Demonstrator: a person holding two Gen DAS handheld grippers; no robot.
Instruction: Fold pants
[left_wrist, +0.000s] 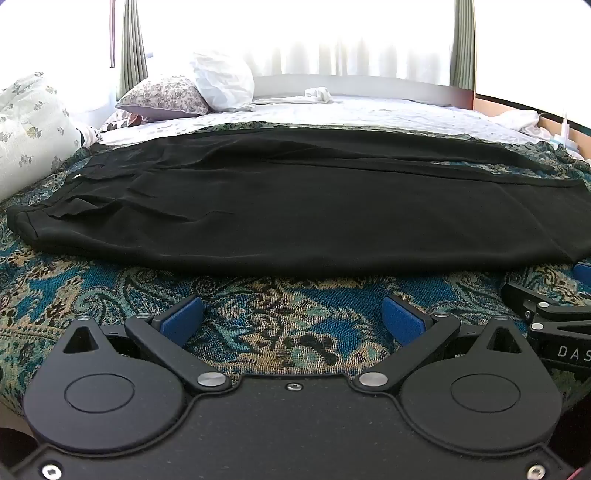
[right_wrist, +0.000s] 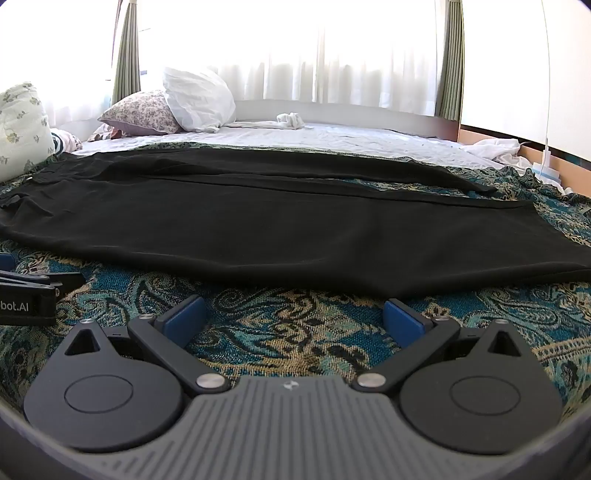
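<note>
Here, black pants (left_wrist: 295, 199) lie flat across the patterned bedspread (left_wrist: 258, 314), waistband left. My left claw (left_wrist: 293, 319) and right claw (right_wrist: 295, 317) sit just short of the pants' near edge, both spread wide, gripping nothing.

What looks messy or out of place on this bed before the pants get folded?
Little stands out. The black pants lie spread flat on the patterned blanket, slightly rumpled near the waistband at left. Behind them, a white cloth sits bunched near the headboard. Both the left gripper and right gripper are open, holding nothing.
</note>
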